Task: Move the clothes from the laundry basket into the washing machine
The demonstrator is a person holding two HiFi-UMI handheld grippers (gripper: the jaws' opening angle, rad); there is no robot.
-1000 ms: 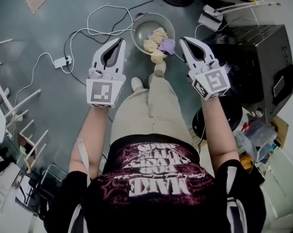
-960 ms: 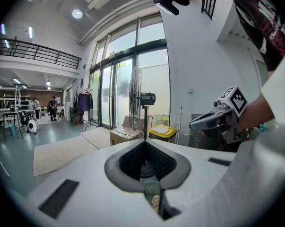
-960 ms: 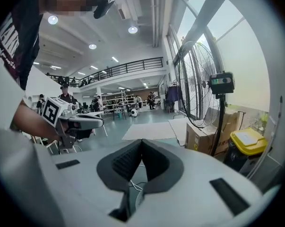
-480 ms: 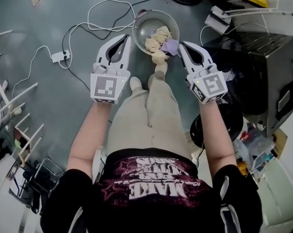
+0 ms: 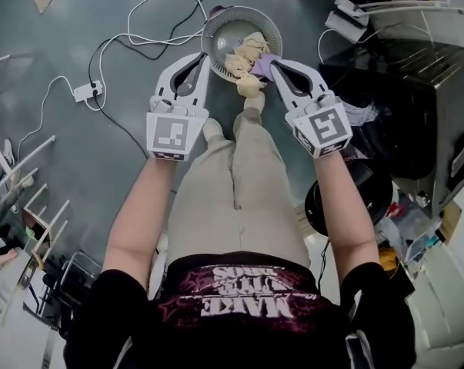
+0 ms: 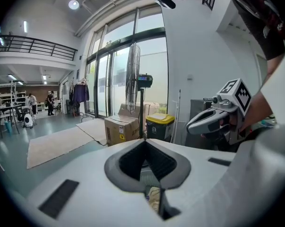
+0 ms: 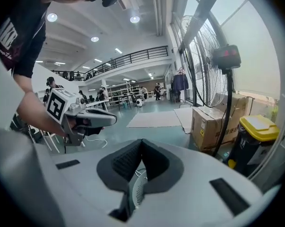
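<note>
Left gripper: jaws together, empty, tip over the left rim of the laundry basket. Clothes: heaped in the basket, between both tips. Right gripper: jaws together, empty, beside the heap's purple edge, apparently the nearer.

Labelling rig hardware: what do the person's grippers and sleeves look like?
The left gripper and right gripper are white tapering shells with dark ribbed claw pads, each carrying a cube of black-and-white square markers. Sleeves are short and black.

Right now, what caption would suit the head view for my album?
A person holds the shut left gripper and right gripper toward a round laundry basket of cream and purple clothes.
</note>
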